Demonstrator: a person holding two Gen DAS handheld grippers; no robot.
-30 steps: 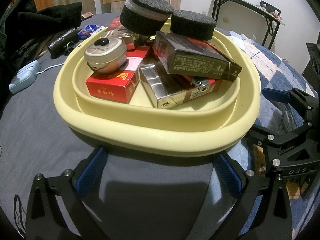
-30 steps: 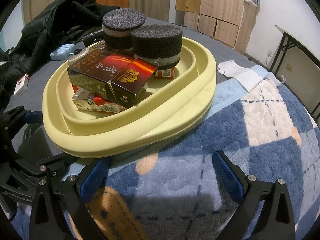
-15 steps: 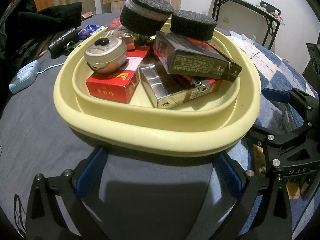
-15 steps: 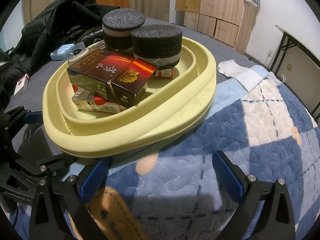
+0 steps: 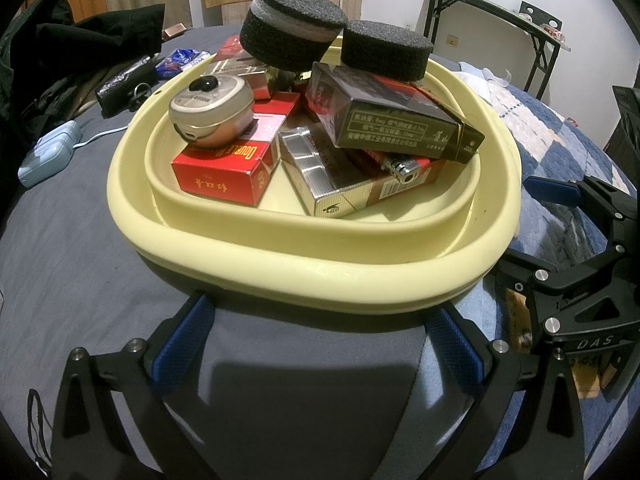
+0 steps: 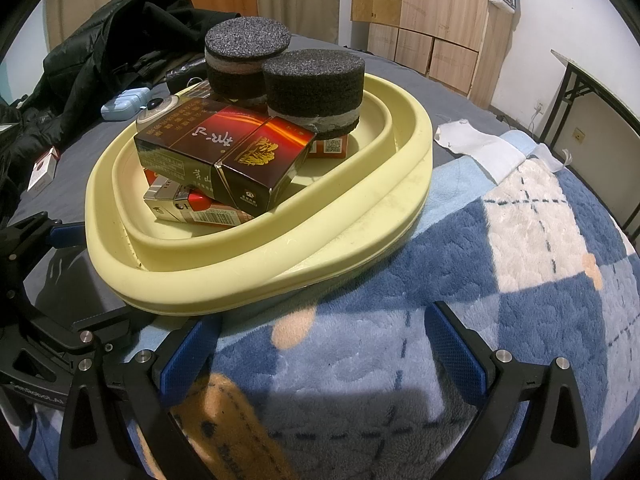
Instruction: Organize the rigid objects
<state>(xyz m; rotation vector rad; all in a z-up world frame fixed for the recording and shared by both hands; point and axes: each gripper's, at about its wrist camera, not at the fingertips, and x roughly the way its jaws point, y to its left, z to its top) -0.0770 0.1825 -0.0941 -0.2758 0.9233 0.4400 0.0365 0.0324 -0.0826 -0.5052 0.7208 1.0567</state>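
Observation:
A pale yellow basin [image 5: 312, 276] [image 6: 248, 280] sits on the bed, piled with rigid items. Inside lie a red cigarette box [image 5: 228, 168], a dark brown box [image 5: 396, 120] [image 6: 224, 152], a silver-and-gold box [image 5: 316, 176], a lighter [image 5: 402, 168], a round beige tin [image 5: 212, 110] and two black foam discs [image 5: 292, 28] [image 6: 316, 84]. My left gripper [image 5: 316, 340] is open just short of the basin's near rim, holding nothing. My right gripper [image 6: 320, 344] is open over the blanket, to the right of the basin, also with nothing in it.
A blue plaid blanket [image 6: 500, 272] covers the right of the bed, grey sheet [image 5: 68, 248] the left. Black clothing [image 6: 108, 52], a light blue case [image 5: 48, 154], a small white-and-red box [image 6: 42, 170] and a white cloth [image 6: 476, 146] lie around. A folding table [image 5: 492, 12] stands behind.

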